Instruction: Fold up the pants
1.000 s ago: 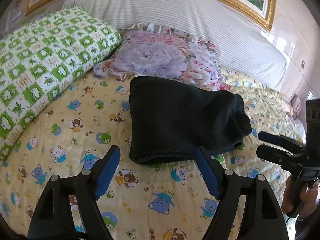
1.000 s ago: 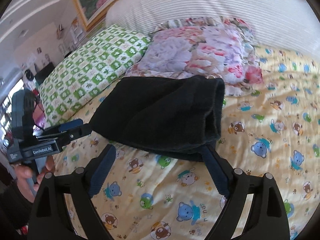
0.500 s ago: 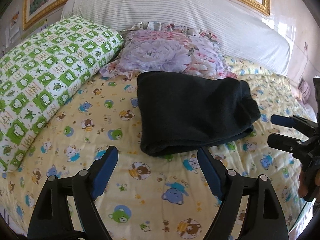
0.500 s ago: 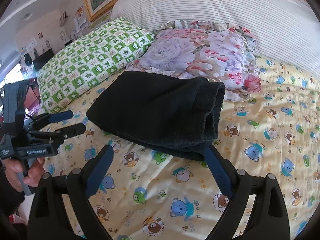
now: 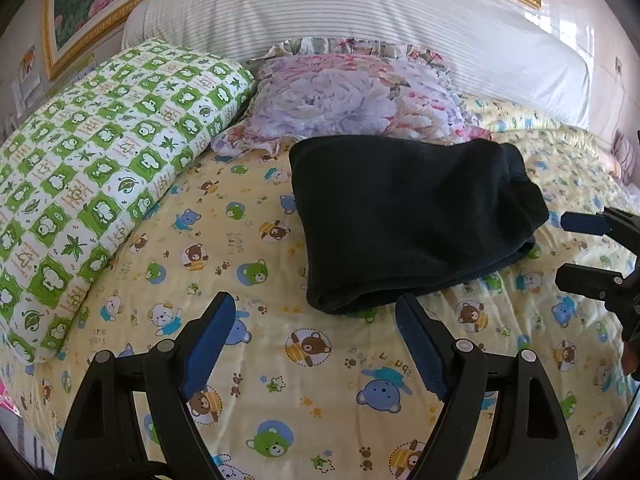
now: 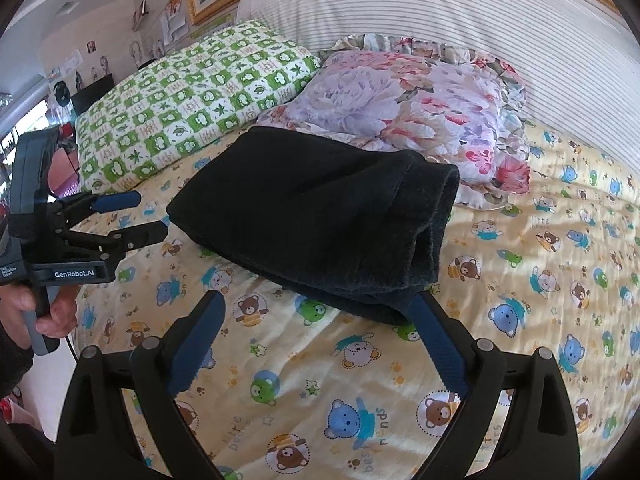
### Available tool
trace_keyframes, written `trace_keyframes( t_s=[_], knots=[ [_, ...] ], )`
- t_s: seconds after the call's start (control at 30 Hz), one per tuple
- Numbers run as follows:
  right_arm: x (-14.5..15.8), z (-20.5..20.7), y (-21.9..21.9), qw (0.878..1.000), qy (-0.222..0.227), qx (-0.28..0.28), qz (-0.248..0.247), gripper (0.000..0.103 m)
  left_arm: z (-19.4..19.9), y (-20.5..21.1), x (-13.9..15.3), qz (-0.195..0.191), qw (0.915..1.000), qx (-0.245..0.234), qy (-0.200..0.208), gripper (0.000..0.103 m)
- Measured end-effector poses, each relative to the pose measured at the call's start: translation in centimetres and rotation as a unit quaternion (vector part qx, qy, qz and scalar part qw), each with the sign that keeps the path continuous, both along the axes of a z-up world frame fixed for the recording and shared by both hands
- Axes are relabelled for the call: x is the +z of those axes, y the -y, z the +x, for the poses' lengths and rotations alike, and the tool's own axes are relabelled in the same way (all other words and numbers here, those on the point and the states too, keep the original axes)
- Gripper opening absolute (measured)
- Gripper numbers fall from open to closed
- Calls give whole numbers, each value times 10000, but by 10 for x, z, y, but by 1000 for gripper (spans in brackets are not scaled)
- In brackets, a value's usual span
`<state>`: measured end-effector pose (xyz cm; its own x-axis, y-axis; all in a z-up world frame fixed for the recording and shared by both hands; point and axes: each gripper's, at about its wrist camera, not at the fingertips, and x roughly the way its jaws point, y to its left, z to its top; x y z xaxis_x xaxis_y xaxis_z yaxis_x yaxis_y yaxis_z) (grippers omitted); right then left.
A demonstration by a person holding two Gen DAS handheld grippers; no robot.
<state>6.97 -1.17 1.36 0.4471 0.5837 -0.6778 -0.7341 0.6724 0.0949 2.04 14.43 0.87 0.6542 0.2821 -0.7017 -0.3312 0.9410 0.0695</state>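
Observation:
The black pants (image 5: 404,220) lie folded into a thick rectangle on the yellow bear-print bedsheet (image 5: 304,384), their far edge against the floral pillow. In the right wrist view the pants (image 6: 320,216) show stacked layers on their right side. My left gripper (image 5: 316,308) is open and empty, held just short of the pants' near edge; it also shows at the left of the right wrist view (image 6: 146,216). My right gripper (image 6: 318,300) is open and empty, with its right finger over the pants' near corner; it also shows at the right edge of the left wrist view (image 5: 560,246).
A green-and-white checked pillow (image 5: 96,176) lies at the left. A floral pillow (image 5: 352,96) sits behind the pants. A striped headboard cushion (image 5: 360,8) and a gold-framed painting (image 5: 80,12) are at the back. The bed's left edge drops off near my hand (image 6: 24,308).
Both grippers have drawn back from the pants and risen a little; both stay open. The pants lie still on the bed.

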Motion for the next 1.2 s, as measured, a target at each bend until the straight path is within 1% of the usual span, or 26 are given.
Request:
trace_keyframes(
  t_s=[0.5,0.93,1.07,1.2],
  knots=[
    [-12,3,-6,9998,46,89,-184,95,10,8,-9,295,9994,-15,-166,85],
    [-18,7,-16,9990,94,271,-356,95,16,3,-17,293,9993,35,-239,86],
    [-20,10,-18,9990,67,253,-353,95,17,3,-17,334,9991,45,-242,87],
    [-21,12,-17,9992,43,229,-318,95,18,1,-16,274,9994,56,-227,87]
  ],
)
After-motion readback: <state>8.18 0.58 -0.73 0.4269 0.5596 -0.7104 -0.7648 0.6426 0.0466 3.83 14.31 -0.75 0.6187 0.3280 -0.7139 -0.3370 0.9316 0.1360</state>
